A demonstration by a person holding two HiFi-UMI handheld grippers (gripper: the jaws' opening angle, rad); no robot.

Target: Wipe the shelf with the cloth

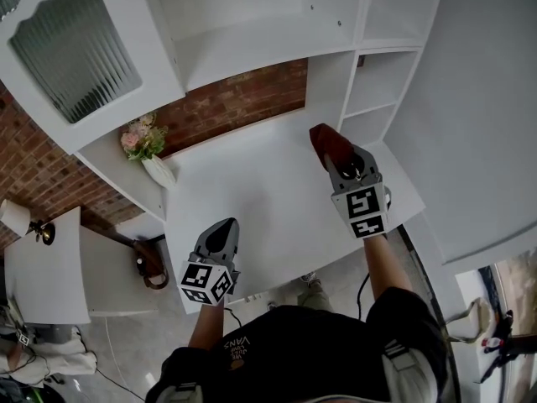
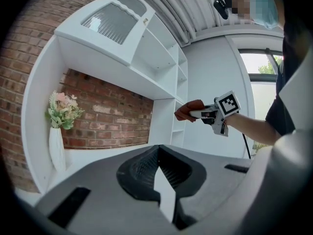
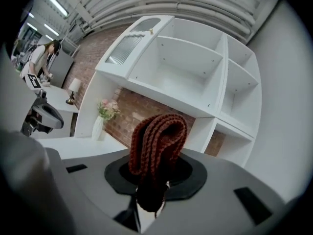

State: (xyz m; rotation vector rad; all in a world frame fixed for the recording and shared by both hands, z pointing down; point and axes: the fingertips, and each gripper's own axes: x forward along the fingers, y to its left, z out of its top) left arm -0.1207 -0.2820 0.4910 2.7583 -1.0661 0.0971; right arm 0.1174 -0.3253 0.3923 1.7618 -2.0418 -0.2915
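Observation:
A folded rust-brown knitted cloth [image 1: 328,142] sticks out of my right gripper [image 1: 339,161], which is shut on it above the right part of the white shelf unit's wide lower surface [image 1: 252,183]. In the right gripper view the cloth [image 3: 157,138] stands up between the jaws and points toward the open compartments. My left gripper [image 1: 221,235] hovers at the front left edge of that surface, shut and holding nothing. The left gripper view shows its jaws pressed together, with the right gripper [image 2: 208,114] and the cloth [image 2: 188,109] held in the air beyond them.
A white vase of flowers [image 1: 153,159] stands at the back left of the surface, against the brick wall [image 1: 239,103]. Narrow cubbies [image 1: 373,99] rise on the right, a ribbed-glass cabinet door [image 1: 75,49] upper left. A lamp [image 1: 15,217] sits on a side table.

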